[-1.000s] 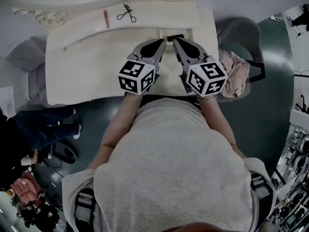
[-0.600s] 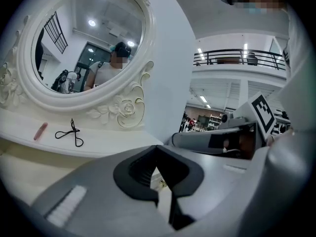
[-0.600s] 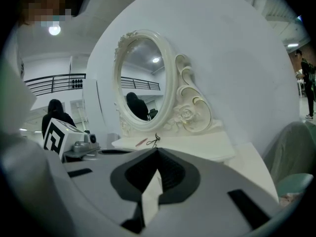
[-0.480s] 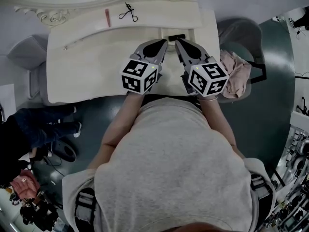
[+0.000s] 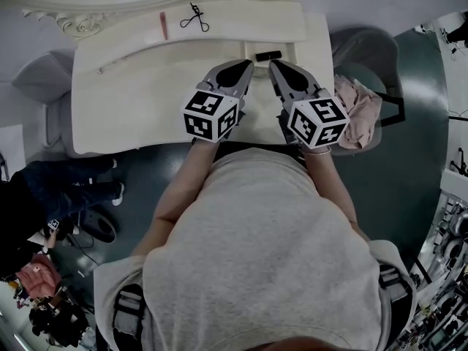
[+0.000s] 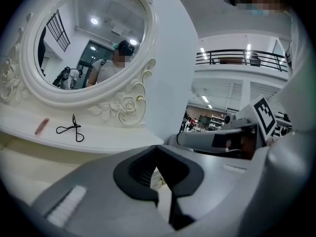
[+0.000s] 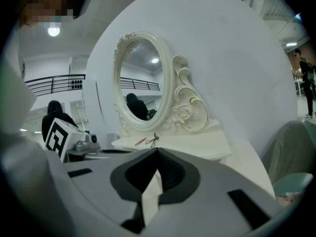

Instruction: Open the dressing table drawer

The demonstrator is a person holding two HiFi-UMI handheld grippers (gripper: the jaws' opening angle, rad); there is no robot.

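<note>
A dark teal floor (image 5: 409, 159) surrounds a cream dressing table (image 5: 146, 101) set against a pale wall, seen steeply from above. The tabletop is smooth, matte and broad, with rounded corners and a shallow curved line running across it. Its front face lies under the tabletop edge, so the drawer cannot be made out in any view.

At the back stands an oval mirror (image 6: 89, 43) in a glossy white frame (image 6: 123, 105) carved with roses and scrolls, above a narrow raised shelf (image 5: 234, 20).

The person's grey top (image 5: 270, 247) fills the lower half of the head view. To the table's right, a pinkish crumpled cloth (image 5: 358, 112) lies on a grey seat.

The left gripper (image 5: 247, 64) and right gripper (image 5: 275, 64) are grey, wedge-shaped, and each carries a black-and-white marker cube (image 5: 210, 114). They rest side by side over the right part of the tabletop with their tips angled toward each other. Each gripper's own view shows its jaw tips meeting, with dark ribbed pads behind them and nothing between them.

A small dark oblong object (image 5: 267, 55) lies just beyond the tips. On the shelf are a black wire eyelash curler (image 5: 194, 19) and, beside it, a slim pink stick (image 5: 164, 25).
</note>
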